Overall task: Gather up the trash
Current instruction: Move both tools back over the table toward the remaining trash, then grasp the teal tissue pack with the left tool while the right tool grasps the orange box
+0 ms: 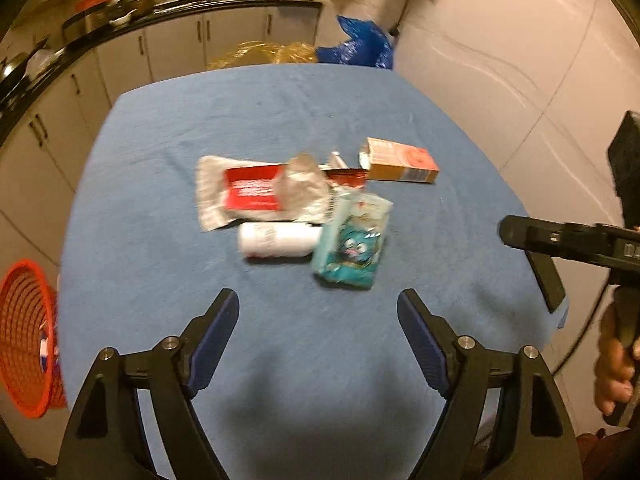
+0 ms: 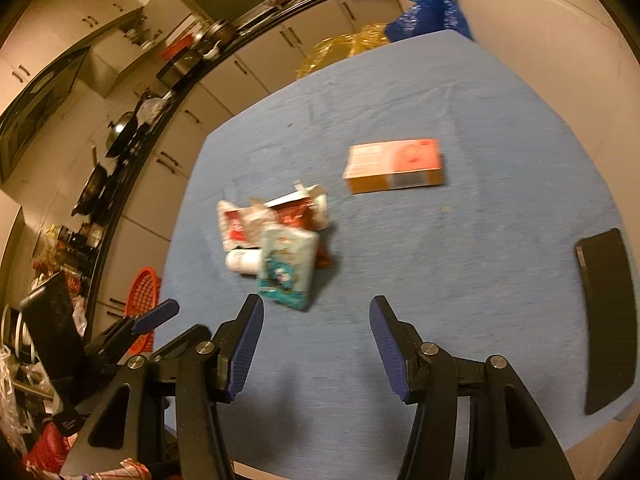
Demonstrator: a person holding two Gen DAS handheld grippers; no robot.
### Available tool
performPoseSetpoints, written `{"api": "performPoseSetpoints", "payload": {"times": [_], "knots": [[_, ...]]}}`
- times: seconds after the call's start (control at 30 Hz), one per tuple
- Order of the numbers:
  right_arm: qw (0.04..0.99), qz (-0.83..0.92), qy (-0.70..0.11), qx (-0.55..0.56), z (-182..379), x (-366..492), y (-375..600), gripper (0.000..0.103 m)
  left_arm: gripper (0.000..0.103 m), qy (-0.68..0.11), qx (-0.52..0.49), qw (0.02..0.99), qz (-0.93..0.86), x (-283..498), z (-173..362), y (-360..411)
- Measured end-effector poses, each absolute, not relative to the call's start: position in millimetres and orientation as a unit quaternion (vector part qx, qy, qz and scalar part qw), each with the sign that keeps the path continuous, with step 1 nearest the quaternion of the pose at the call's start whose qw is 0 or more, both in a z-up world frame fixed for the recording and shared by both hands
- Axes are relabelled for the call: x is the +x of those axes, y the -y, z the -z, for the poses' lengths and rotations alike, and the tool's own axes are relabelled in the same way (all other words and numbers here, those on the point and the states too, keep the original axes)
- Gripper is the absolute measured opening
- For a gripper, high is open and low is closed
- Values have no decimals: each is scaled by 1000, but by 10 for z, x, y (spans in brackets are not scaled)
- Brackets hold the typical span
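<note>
A counter [image 1: 160, 184] covered with a blue cloth is seen from both wrist views. The left tool [image 1: 318, 300] is held above the near part of the cloth; its jaws are spread and nothing is between them. The right tool [image 2: 316, 308] is also held with its jaws apart and empty, over the near edge of the cloth.

The trash is gathered near the middle of the counter. A silver and red wrapper [image 1: 248, 192] lies flat, and a crumpled piece of foil [image 1: 300, 184] rests on it. A white bottle [image 1: 276, 240] lies on its side just below the wrapper, touching a teal packet [image 1: 352, 240] with a cartoon face. An orange box [image 1: 400, 160] lies a little apart from the pile, on the far right side of it.

A flat black object [image 2: 608, 332] lies at the right edge of the cloth. An orange basket [image 1: 24, 340] stands on the floor to the left of the counter. A blue plastic bag [image 1: 360, 44] and a yellow bag [image 1: 256, 54] are seen behind the far edge. The pictures are a little blurred.
</note>
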State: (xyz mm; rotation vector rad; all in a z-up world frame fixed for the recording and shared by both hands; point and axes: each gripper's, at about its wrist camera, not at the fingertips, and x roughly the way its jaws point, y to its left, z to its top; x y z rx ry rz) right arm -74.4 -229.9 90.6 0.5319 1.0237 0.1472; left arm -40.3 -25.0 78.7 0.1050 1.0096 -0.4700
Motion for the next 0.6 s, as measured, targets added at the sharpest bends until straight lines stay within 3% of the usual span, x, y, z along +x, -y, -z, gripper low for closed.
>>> {"api": "performPoseSetpoints", "payload": {"times": [0.6], "knots": [[841, -53, -486, 232, -871, -701, 3079, 60, 79, -467, 140, 860, 150, 142, -224, 987]]}}
